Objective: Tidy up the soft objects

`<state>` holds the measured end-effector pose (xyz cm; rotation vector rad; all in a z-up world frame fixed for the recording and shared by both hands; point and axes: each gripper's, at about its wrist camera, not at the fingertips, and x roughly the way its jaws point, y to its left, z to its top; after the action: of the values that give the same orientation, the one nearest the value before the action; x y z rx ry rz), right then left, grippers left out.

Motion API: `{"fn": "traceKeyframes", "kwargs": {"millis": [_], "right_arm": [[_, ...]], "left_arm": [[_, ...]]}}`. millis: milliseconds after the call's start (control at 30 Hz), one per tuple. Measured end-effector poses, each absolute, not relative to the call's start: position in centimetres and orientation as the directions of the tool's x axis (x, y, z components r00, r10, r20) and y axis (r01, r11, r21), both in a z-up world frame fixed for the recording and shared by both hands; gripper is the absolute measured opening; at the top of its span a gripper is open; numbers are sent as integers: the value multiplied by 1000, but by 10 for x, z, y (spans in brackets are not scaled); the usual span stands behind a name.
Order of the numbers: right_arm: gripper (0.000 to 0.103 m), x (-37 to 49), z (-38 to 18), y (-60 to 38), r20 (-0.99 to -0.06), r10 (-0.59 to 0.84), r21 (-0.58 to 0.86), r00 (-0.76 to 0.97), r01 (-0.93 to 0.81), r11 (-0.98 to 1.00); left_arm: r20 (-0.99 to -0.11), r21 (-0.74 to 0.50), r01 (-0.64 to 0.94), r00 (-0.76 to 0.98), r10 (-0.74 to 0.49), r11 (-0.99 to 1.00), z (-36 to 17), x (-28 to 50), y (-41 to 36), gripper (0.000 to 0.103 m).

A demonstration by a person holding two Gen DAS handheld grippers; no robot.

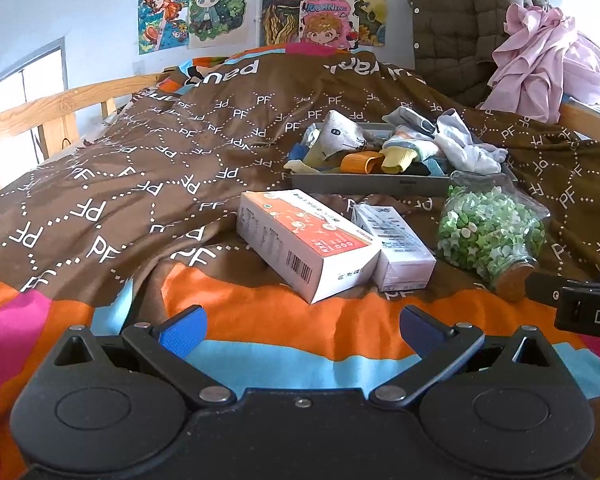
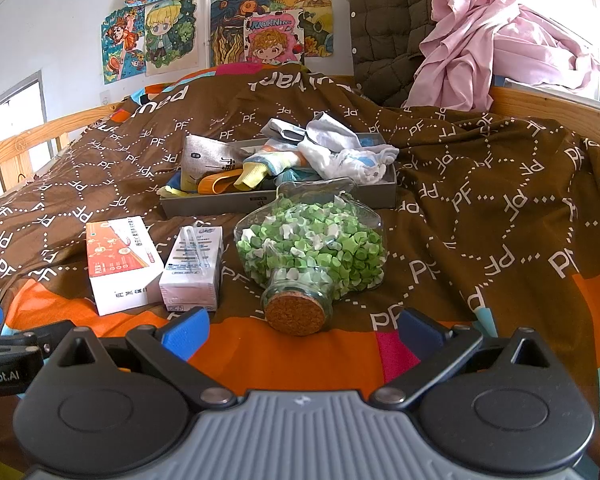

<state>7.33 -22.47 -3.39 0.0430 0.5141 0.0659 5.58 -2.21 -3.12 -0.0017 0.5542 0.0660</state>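
Note:
A grey tray [image 1: 369, 184] [image 2: 220, 202] lies on the bed and holds a heap of socks [image 1: 451, 142] [image 2: 339, 156] in white, yellow, orange and grey. My left gripper [image 1: 301, 330] is open and empty, low over the bedspread, well short of the tray. My right gripper [image 2: 303, 332] is open and empty, just in front of the cork of a glass bottle [image 2: 311, 254] [image 1: 489, 232] full of green paper stars. The right gripper's body shows at the right edge of the left wrist view [image 1: 579, 300].
An orange-and-white box [image 1: 305, 240] [image 2: 120, 264] and a small white carton [image 1: 395, 246] [image 2: 194, 266] lie between the grippers and the tray. A brown quilted jacket [image 2: 387, 28] and pink cloth [image 2: 495, 44] hang at the back right. Wooden bed rails [image 1: 52, 114] run along both sides.

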Motion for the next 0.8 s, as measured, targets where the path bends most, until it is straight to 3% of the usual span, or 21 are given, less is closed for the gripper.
{"fn": "traceKeyframes", "kwargs": {"millis": [800], "right_arm": [[103, 73, -34, -225, -491, 75, 59, 868, -53, 997]], "left_arm": [[-535, 23, -57, 842, 61, 998, -35, 53, -21, 102]]}}
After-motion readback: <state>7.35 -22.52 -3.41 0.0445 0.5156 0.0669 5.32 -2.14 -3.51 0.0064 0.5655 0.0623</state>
